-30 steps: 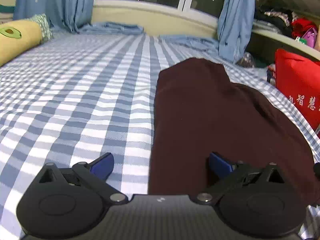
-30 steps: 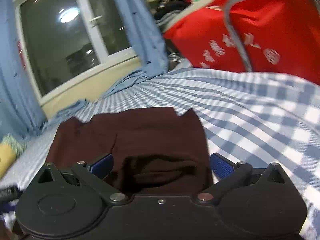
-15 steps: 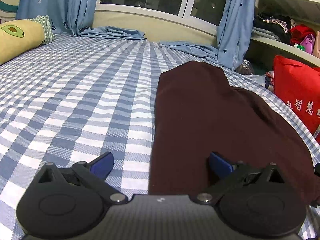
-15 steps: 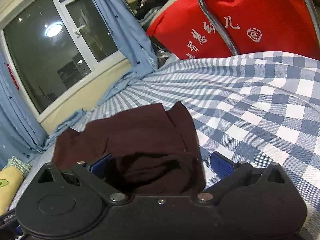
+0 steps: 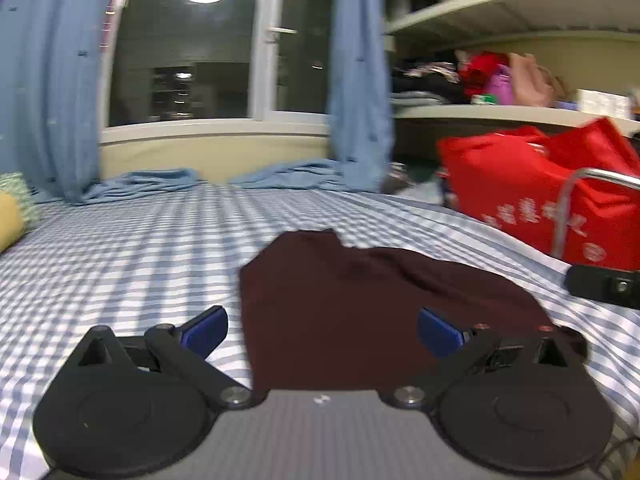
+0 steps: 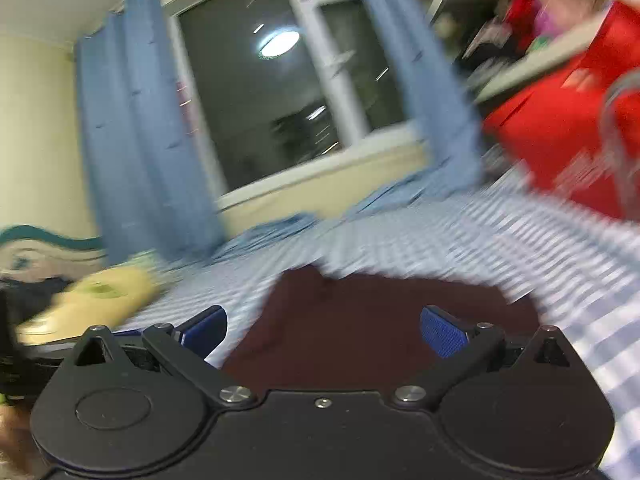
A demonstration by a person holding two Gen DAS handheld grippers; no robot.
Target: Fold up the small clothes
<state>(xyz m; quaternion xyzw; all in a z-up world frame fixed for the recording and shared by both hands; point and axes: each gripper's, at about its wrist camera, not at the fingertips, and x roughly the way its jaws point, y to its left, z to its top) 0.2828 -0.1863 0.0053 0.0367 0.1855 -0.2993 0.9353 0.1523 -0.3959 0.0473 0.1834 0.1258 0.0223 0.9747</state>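
Left gripper (image 5: 322, 330): I see my blue pads spread wide, nothing between them; the left pad sits over bare sheet, the right pad over the cloth
Right gripper (image 6: 323, 330): fingers spread wide as well, empty, hanging above the near end of the cloth; this view is badly smeared
Maroon garment (image 5: 360, 312): lies flat on the checked bedsheet (image 5: 120, 264), just ahead of both my grippers, right of centre in the left view
Garment axis: in the left view the long side runs from near to far, leaning a little right, with a small notch at the far edge; its left edge is straight
Garment from the right view (image 6: 360, 320): it looks broad side to side, notch at far left; I cannot tell fold lines through the blur
Only in the left view: a black piece of the other gripper at the right edge, and a red bag (image 5: 532, 188) with a metal handle beyond the cloth
Only in the right view: a yellow pillow (image 6: 96, 300) at far left
Far: blue curtains (image 5: 360, 80) and a dark window (image 5: 192, 52)
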